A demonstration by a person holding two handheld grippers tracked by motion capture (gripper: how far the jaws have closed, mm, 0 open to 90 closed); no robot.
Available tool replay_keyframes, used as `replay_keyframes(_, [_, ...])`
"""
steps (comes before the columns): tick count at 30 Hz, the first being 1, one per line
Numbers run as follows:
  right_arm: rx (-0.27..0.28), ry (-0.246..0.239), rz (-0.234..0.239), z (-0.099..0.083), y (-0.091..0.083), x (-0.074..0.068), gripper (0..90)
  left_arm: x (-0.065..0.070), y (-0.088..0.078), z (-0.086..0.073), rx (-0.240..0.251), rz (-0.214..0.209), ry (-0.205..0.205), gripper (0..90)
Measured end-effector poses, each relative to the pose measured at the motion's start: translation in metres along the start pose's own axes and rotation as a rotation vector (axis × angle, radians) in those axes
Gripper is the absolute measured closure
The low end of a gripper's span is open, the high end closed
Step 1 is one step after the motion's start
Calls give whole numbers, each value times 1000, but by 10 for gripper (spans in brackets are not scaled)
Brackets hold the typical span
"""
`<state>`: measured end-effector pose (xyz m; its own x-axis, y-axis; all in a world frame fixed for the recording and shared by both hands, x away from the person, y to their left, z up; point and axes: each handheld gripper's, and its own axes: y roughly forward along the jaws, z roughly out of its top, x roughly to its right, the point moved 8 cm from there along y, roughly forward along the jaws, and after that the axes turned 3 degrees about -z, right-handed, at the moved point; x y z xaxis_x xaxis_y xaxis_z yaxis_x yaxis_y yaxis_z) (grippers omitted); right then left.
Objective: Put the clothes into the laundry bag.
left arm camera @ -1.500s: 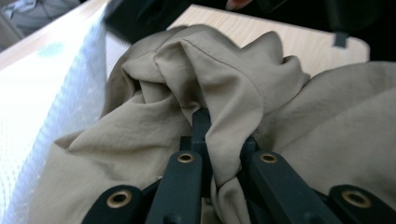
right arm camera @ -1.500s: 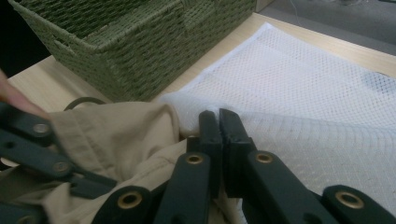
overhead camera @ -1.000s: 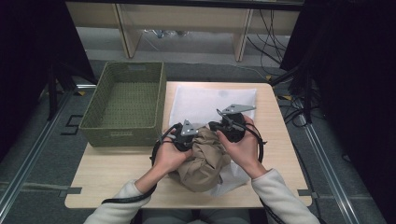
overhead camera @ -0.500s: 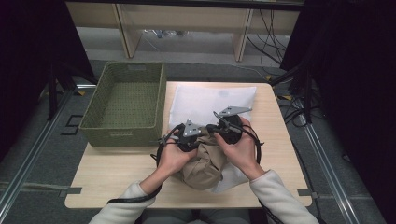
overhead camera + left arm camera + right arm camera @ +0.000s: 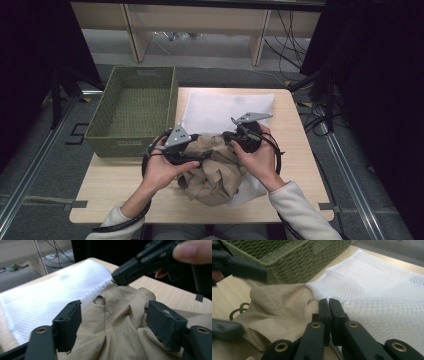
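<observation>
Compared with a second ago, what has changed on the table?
The left gripper has just opened, letting go of the tan cloth, and pulled slightly left and up. The right gripper stays shut at the white mesh bag's edge. The green basket hasn't moved.

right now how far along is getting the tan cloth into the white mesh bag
Early. Done: the tan cloth is bunched at the near edge of the white mesh bag, though it looks mostly outside. In hand: the right gripper is pinched shut at the bag's edge; the left gripper has just been opening and stands open over the cloth. Left: pushing the cloth inside. The green basket has nothing in it.
</observation>
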<state>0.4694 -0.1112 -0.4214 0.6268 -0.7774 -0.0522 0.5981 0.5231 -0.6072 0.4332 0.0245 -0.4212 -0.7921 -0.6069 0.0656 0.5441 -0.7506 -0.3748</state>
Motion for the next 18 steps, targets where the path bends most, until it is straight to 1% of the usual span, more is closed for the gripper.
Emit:
replay_keyframes(1, [0,0,0,0,0,0,899,0,0,0,0,0,0,253])
replay_keyframes(2, [4,-6,-4,0,0,1,899,-4,-3,0,-1,6,-1,253])
replay_keyframes(3, [3,-5,-1,0,0,1,899,-12,-5,-3,-10,15,-5,229])
replay_keyframes(4, [5,3,-5,1,-1,1,899,-12,-5,-3,-10,15,-5,216])
replay_keyframes(5, [3,2,-5,1,-1,1,899,-19,-4,-9,-31,17,-22,205])
replay_keyframes(6, [3,2,-5,1,-1,1,899,-19,-4,-9,-31,17,-22,200])
replay_keyframes(7, [4,5,1,0,1,0,899,-23,2,-19,-65,7,-48,194])
replay_keyframes(8, [4,-2,10,0,2,0,899,-24,6,-24,-84,1,-64,188])
replay_keyframes(9, [3,-18,7,1,1,2,899,-24,12,-29,-98,3,-86,184])
replay_keyframes(10, [3,-18,7,1,1,2,899,-24,12,-29,-98,3,-86,185])
replay_keyframes(11, [4,-34,2,0,2,3,899,-24,22,-41,-158,0,-91,184])
replay_keyframes(12, [4,-34,2,0,2,3,899,-24,22,-41,-158,0,-91,187])
replay_keyframes(13, [3,-29,3,0,2,2,899,-24,32,-51,-208,-7,-118,198])
replay_keyframes(14, [3,-29,3,0,2,2,899,-24,32,-51,-208,-7,-118,231])
replay_keyframes(15, [0,-15,8,0,1,1,899,-23,36,-55,-227,-13,-115,231])
replay_keyframes(16, [1,-20,7,0,2,2,899,-22,42,-56,-237,-11,-106,330])
replay_keyframes(17, [-1,-21,4,0,2,2,899,-22,42,-56,-237,-11,-106,392])
replay_keyframes(18, [-10,-2,8,-1,2,1,899,-20,48,-58,-264,-15,-76,465])
